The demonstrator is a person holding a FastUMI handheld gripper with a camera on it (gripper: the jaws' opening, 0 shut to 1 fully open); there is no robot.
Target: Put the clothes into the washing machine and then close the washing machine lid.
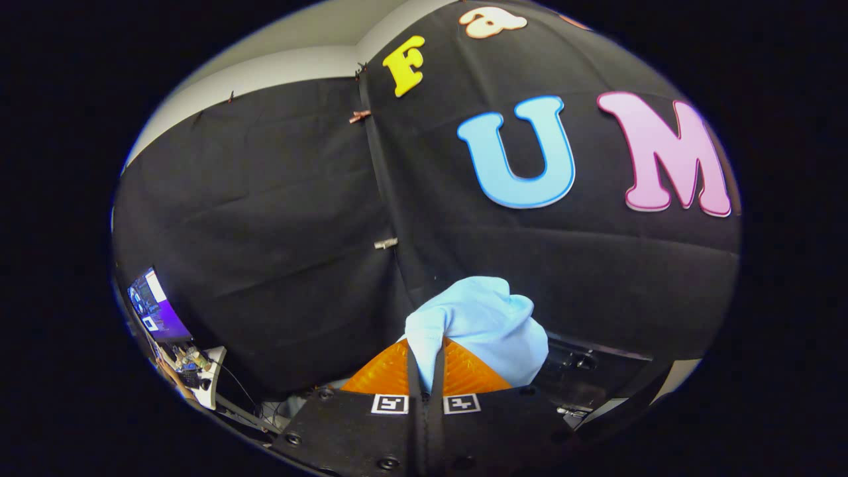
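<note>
Even light, sharp, fisheye-warped edges

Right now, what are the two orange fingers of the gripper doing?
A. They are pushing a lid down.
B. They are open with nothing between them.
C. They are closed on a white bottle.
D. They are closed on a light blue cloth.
D: the gripper has its orange fingers pressed together on a fold of the light blue cloth, which bunches up just ahead of them before the black booth wall.
</note>
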